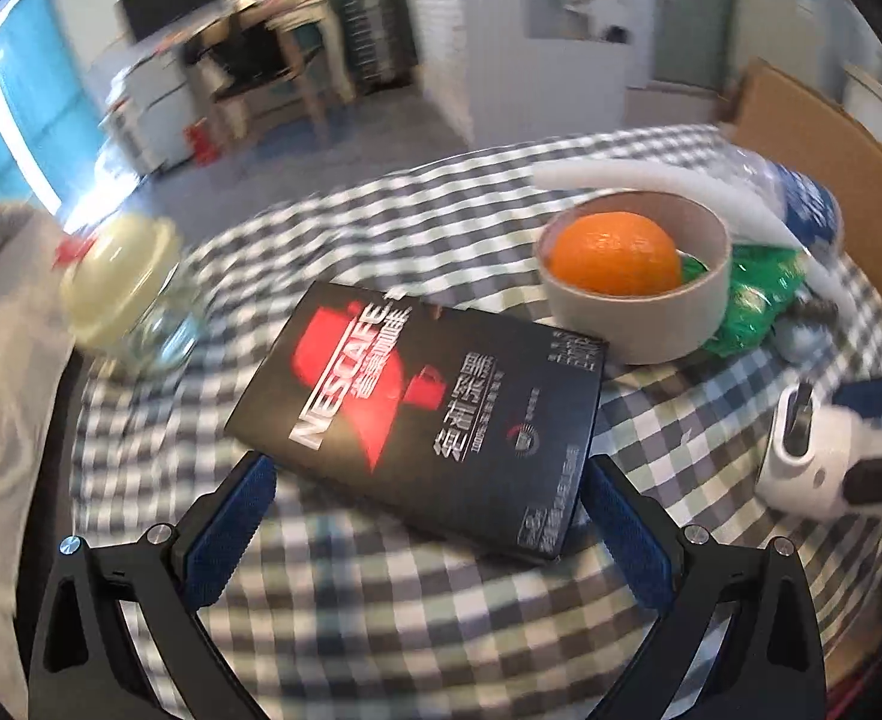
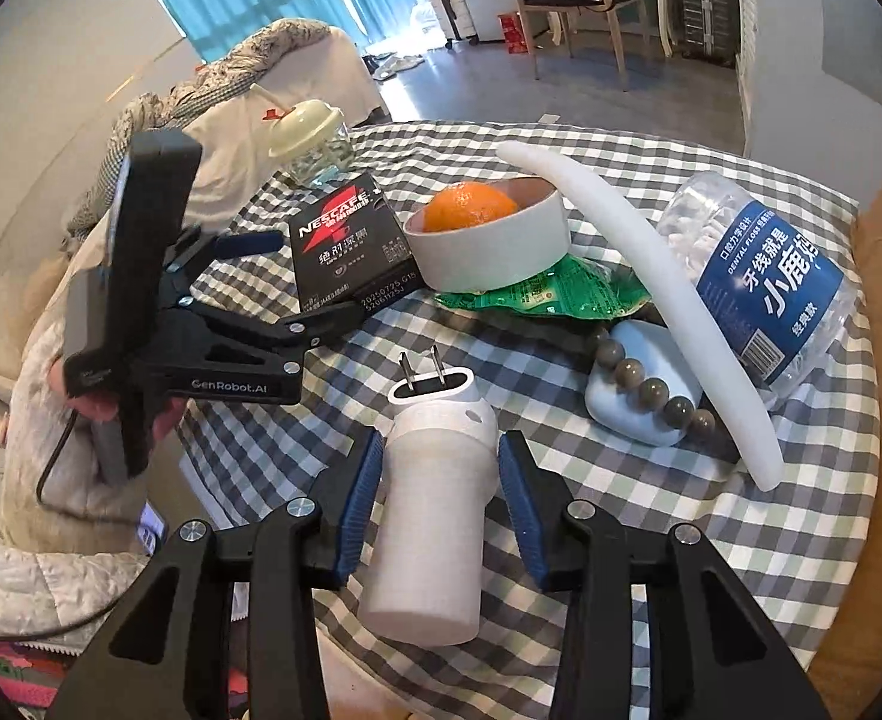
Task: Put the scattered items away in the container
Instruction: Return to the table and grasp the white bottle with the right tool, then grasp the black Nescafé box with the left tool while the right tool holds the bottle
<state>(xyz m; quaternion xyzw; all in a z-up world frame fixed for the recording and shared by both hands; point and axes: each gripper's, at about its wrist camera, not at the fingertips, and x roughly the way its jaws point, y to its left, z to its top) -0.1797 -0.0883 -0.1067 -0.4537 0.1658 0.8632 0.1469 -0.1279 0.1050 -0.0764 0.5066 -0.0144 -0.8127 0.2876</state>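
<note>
A black Nescafe box point(image 1: 423, 414) lies flat on the checked tablecloth; my left gripper point(image 1: 429, 486) is open with its blue pads either side of the box's near end. The box also shows in the right wrist view point(image 2: 351, 246), with the left gripper point(image 2: 297, 282) around its near end. My right gripper point(image 2: 438, 480) straddles a white charger plug point(image 2: 435, 498); the left pad touches it, the right pad stands slightly off. A round beige bowl point(image 1: 639, 312) holds an orange point(image 1: 615, 252). A cardboard box point(image 1: 825, 174) stands at the far right.
On the table lie a glass jar with cream lid point(image 2: 315, 138), a long white foam strip point(image 2: 651, 288), a clear floss bottle with blue label point(image 2: 759, 288), a green packet point(image 2: 543, 294), a pale blue case point(image 2: 633, 396) and a bead bracelet point(image 2: 651, 390). A sofa stands left.
</note>
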